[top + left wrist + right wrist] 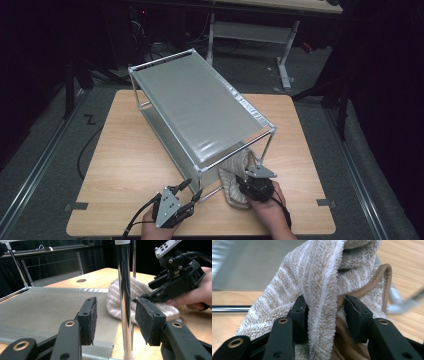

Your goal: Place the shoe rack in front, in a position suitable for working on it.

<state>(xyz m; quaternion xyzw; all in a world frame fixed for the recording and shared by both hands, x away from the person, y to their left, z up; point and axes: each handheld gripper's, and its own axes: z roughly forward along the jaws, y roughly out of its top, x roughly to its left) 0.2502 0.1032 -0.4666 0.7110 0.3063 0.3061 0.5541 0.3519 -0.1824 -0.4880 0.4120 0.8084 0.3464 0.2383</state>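
Observation:
A beige and white striped towel (233,186) lies bunched at the near right corner of a chrome rack (200,105), half on its lower grey shelf (50,305). My right gripper (246,176) is open, and a raised fold of the towel (319,272) stands between its jaws, against the left pad. My left gripper (193,189) is open at the rack's near corner, with the chrome corner post (124,277) upright between its jaws and touching neither pad. In the left gripper view the right gripper (145,296) rests on the towel (140,287) just beyond the post.
The two-tier rack stands diagonally across the wooden table (125,165), its grey top shelf (190,100) bare. Open tabletop lies left of the rack and along the right edge (300,150). Table legs (287,55) and cables stand on the dark floor behind.

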